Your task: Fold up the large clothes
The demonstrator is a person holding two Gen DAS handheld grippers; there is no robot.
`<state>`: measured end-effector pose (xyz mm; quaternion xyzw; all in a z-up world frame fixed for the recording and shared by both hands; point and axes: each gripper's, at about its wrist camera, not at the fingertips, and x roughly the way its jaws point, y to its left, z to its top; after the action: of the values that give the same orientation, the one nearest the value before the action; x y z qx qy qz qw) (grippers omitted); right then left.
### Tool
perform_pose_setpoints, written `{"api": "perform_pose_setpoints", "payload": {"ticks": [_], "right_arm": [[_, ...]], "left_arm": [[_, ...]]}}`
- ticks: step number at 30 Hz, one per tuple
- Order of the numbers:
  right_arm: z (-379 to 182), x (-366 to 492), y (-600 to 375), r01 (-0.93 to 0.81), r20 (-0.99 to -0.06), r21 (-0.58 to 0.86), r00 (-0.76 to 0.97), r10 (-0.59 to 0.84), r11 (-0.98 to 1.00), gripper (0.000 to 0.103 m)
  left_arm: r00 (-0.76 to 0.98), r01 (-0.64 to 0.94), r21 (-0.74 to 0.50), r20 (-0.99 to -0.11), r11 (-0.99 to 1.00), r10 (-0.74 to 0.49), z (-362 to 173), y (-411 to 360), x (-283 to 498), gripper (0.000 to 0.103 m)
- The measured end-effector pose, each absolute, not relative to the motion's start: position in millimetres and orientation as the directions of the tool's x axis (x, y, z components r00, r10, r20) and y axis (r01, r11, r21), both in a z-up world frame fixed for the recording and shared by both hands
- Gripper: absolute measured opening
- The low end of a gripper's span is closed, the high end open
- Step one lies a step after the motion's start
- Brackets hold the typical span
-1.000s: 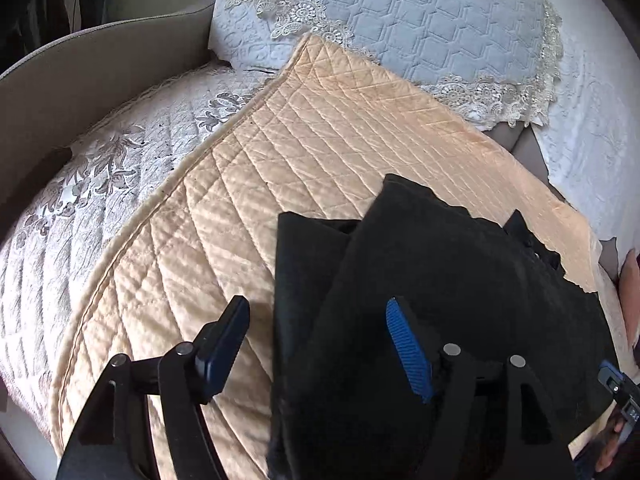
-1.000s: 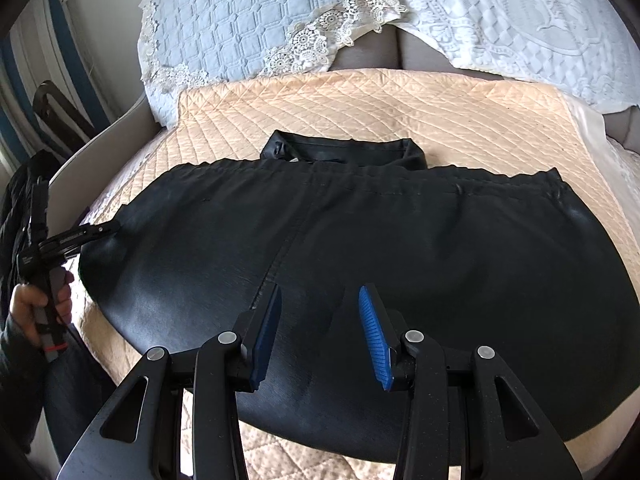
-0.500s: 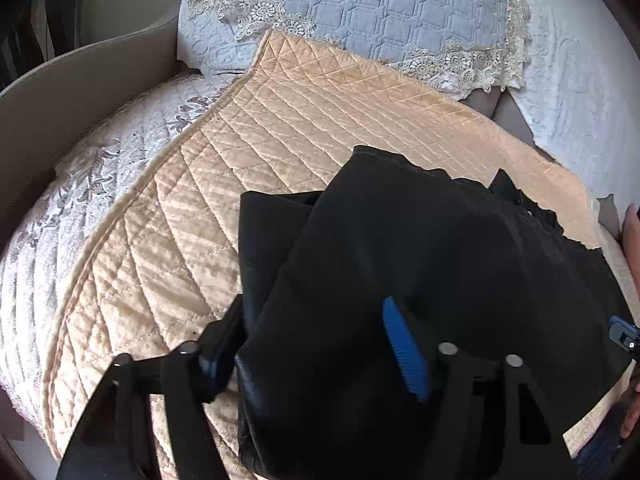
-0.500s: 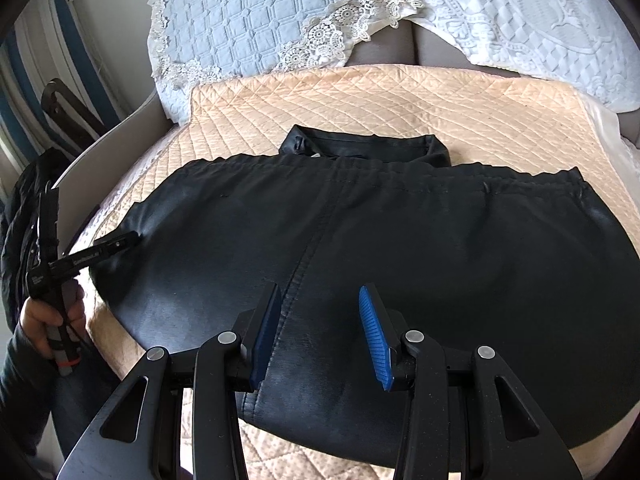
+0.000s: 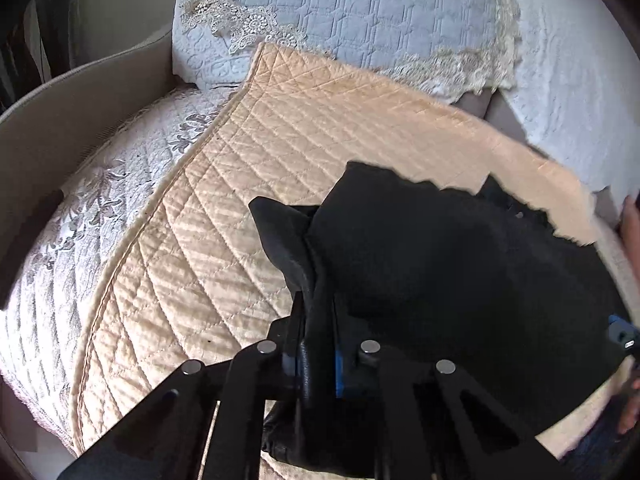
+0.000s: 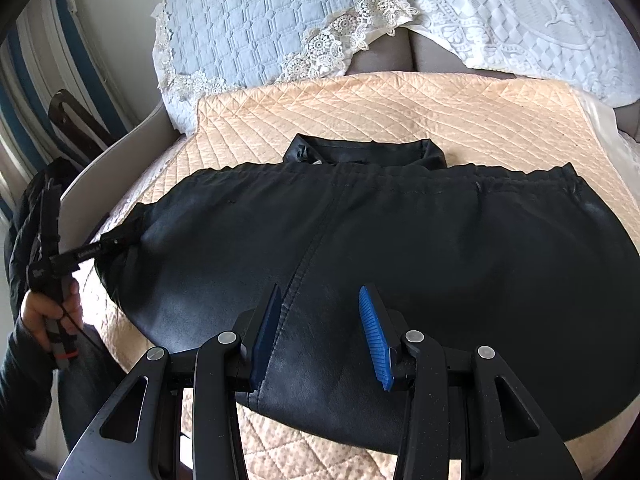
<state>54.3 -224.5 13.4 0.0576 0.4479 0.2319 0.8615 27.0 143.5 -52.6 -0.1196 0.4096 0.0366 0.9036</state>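
Peach quilted sofa cover (image 6: 400, 120) | black leather-look trousers (image 6: 400, 260) spread flat across it, folding barely begun | left claw (image 5: 318, 360) has just clamped their left end | right claw (image 6: 320, 332) released, hovering over near edge.

I count one black garment (image 6: 400, 264), one peach quilted mat (image 6: 400, 112), two lace-trimmed covers, one blue (image 6: 256, 28) and one white (image 6: 520, 12), and two grippers, left (image 5: 318, 364) and right (image 6: 320, 336).
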Motion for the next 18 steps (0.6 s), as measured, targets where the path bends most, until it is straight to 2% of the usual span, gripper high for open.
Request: {"api": "perform_pose_setpoints", "payload": {"ticks": [6, 13, 18], "right_arm": [[13.2, 53.3, -235.6, -0.326, -0.729, 0.338, 0.503, 0.465, 0.883, 0.042], [13.9, 52.9, -249.4, -0.307, -0.712, 0.368, 0.514, 0.479, 0.878, 0.042], [12.4, 49.9, -264.3, -0.279, -0.706, 0.391, 0.521, 0.481, 0.877, 0.042]], "left_arm": [[0.701, -0.103, -0.381, -0.683, 0.919, -0.205, -17.4, 150.3, 19.6, 0.009], [0.724, 0.078, -0.438, -0.593, 0.895, -0.353, 35.4, 82.6, 22.3, 0.008], [0.658, 0.204, -0.45, -0.594, 0.869, -0.463, 27.6, 13.0, 32.5, 0.008]]}}
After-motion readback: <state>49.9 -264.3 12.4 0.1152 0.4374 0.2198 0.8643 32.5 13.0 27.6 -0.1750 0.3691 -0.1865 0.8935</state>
